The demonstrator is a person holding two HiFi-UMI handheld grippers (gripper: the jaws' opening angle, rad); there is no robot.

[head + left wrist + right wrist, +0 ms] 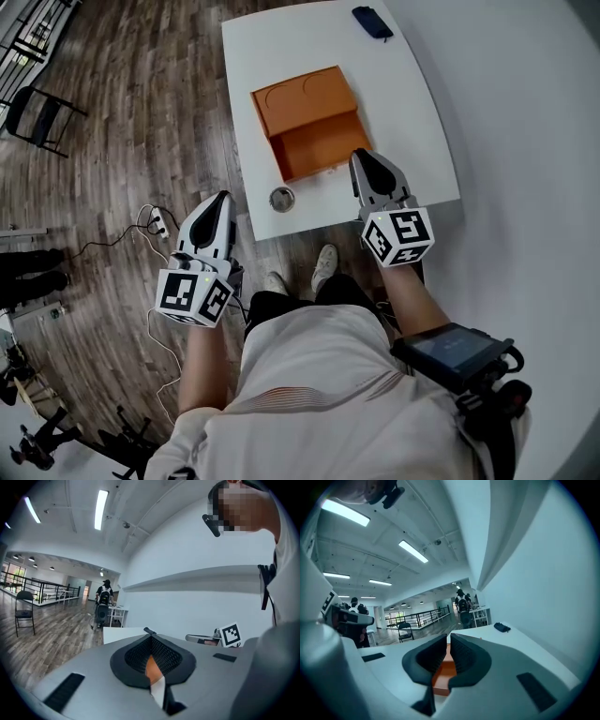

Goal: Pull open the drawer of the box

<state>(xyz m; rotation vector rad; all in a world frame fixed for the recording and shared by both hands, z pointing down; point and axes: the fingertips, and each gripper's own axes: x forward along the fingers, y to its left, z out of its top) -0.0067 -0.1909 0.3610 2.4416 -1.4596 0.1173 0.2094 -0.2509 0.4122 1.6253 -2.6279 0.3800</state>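
Both grippers are empty. On the left gripper [222, 197] the jaws meet at their tips and clamp nothing; we find it off the table, over the floor [141, 112] near the front left corner. On the right gripper [359, 155] the jaws stand almost together, with only a thin slit between them. Nothing sits in that slit; the right gripper view shows orange through and below it. Its tip lies at the front right corner of the drawer [319, 150].

We see the drawer already pulled out of the orange box [305, 98] toward the person, its inside bare. The box lies flat near the middle of the table [281, 47], and its top shows two round outlines.

Surface: the table is white and rectangular. A small round metal object [281, 198] rests near the front edge, just in front of the drawer's left corner. A dark pouch [372, 22] lies at the far right corner, well apart from the box.

Room: the floor is dark wood plank. A black chair [37, 117] stands to the left, and a power strip with cable [157, 223] lies beside the table. A plain white wall [525, 112] runs along the right. The left gripper view shows ceiling strip lights [101, 508], a railing [42, 592] and a distant person with a backpack [105, 592].
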